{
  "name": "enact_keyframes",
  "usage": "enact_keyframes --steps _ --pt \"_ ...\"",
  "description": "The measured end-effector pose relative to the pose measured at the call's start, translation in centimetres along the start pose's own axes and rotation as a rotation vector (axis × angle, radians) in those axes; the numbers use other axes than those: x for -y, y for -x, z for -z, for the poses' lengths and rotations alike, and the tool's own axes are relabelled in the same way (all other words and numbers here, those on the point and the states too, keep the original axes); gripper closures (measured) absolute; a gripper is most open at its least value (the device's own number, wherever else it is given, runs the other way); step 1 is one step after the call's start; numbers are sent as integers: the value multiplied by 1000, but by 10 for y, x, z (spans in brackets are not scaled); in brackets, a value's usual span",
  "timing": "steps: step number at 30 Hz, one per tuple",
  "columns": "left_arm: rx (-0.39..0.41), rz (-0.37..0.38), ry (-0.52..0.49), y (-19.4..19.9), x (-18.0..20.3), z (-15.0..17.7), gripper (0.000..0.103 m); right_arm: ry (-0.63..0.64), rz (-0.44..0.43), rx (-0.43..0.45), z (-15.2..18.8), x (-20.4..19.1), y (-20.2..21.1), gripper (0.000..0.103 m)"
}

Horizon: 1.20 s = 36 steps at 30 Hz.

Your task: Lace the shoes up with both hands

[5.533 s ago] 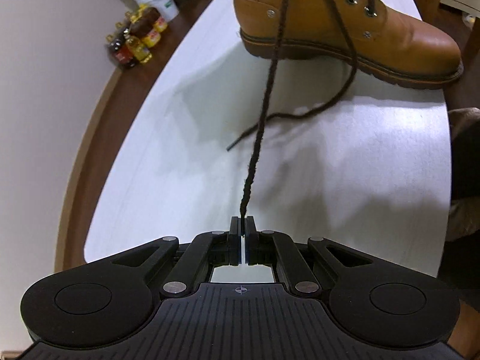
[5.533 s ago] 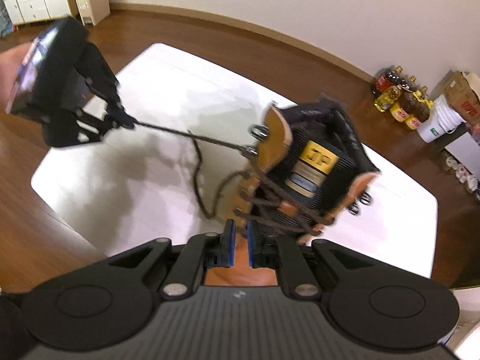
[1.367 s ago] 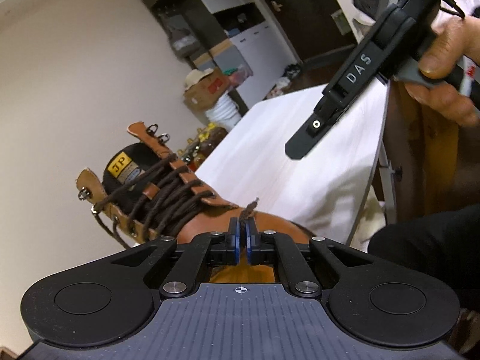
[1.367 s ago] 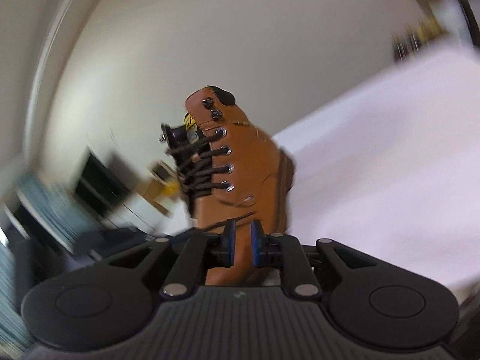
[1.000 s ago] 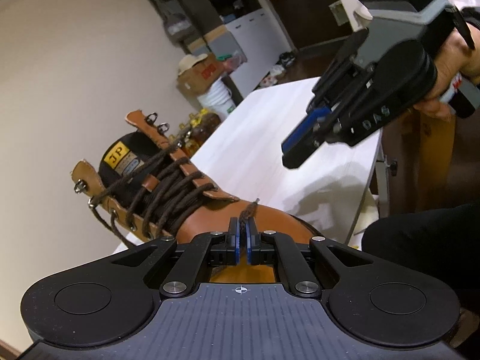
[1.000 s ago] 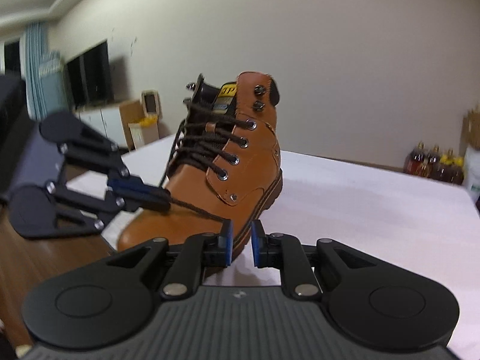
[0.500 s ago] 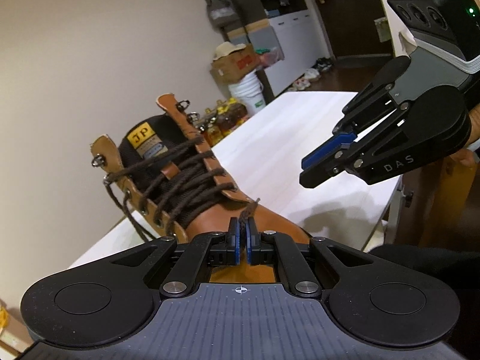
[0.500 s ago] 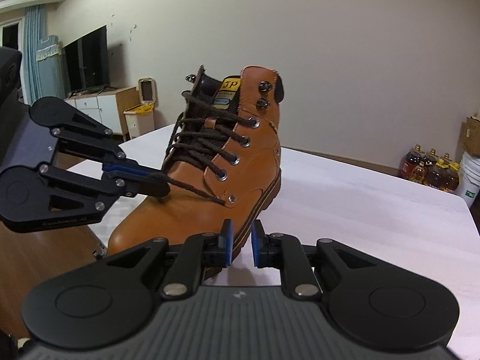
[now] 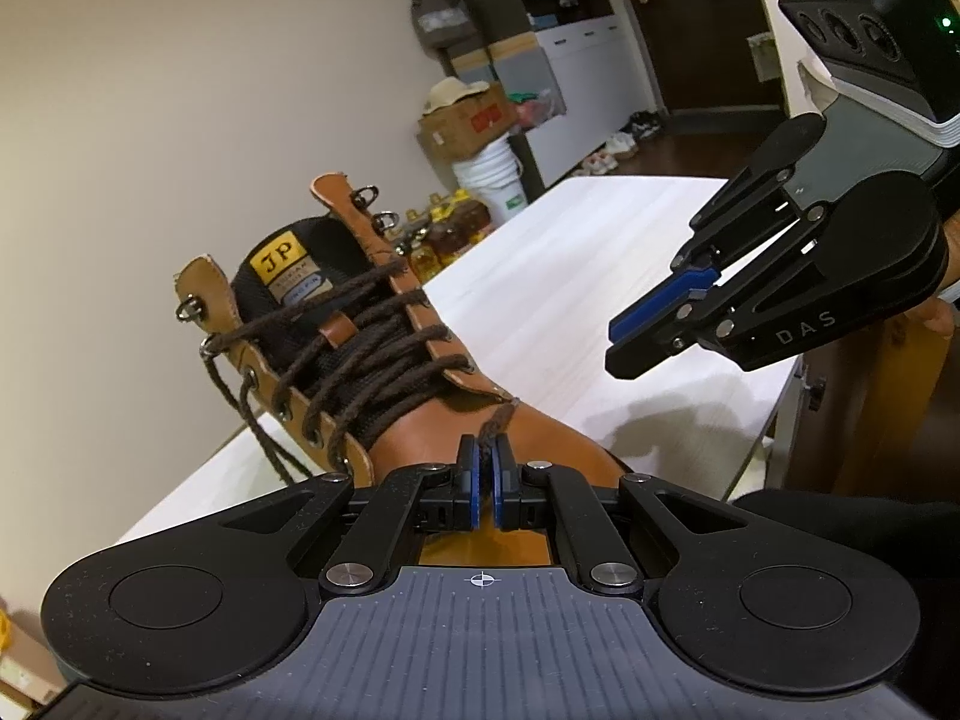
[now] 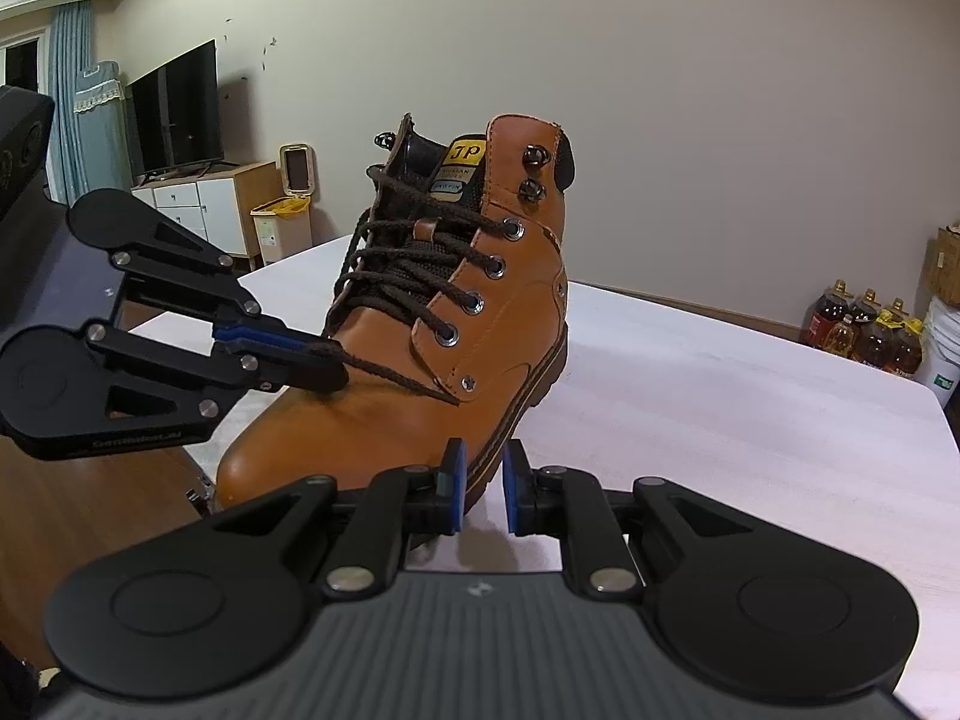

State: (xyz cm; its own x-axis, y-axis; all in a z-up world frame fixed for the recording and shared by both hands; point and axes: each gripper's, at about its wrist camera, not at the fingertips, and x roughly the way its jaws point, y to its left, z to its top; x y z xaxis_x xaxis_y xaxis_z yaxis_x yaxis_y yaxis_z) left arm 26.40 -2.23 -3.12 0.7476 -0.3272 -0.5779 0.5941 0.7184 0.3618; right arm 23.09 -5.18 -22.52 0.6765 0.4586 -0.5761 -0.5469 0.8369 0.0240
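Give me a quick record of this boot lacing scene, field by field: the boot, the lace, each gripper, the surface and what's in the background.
boot: tan leather work boot, upright on the table, yellow JP tongue label
lace: dark brown lace, crossed through the eyelets; top hooks bare
left gripper: jaws shut on the lace end over the toe
right gripper: jaws apart, nothing between them, beside the boot's sole
surface: white table
background: oil bottles, white bucket, television

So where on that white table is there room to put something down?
The table is bare from the boot to its far edge near the oil bottles. It is crowded at the boot's toe, where the left claw grips the lace.
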Motion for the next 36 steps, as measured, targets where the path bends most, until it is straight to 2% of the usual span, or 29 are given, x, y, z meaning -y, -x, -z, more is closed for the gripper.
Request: enact_keyframes --steps 5,10,14,19,22,25,27,31,32,36 --pt "2 5 7 -1 -1 2 99 5 -10 -7 2 -1 -4 88" --pt "41 38 26 6 -12 4 99 58 -10 5 0 -1 -3 88" --pt "70 61 18 13 -28 5 99 168 -7 28 -5 -5 0 88" --pt "117 115 11 23 -45 9 99 378 16 70 -7 -20 -1 88" --pt "178 106 37 31 -58 5 99 441 38 88 -9 -26 -4 88" --pt "234 79 63 40 -68 -6 99 339 65 100 -16 -13 -12 88" --pt "261 49 67 44 -70 -17 99 215 75 124 -23 3 -14 88" --pt "252 2 43 39 -60 -35 99 -12 55 176 -36 36 -16 86" --pt "246 -13 33 37 -56 -38 99 -46 52 187 -39 42 -16 86" --pt "213 -57 18 23 -42 -45 99 -48 52 200 -47 52 -24 86"
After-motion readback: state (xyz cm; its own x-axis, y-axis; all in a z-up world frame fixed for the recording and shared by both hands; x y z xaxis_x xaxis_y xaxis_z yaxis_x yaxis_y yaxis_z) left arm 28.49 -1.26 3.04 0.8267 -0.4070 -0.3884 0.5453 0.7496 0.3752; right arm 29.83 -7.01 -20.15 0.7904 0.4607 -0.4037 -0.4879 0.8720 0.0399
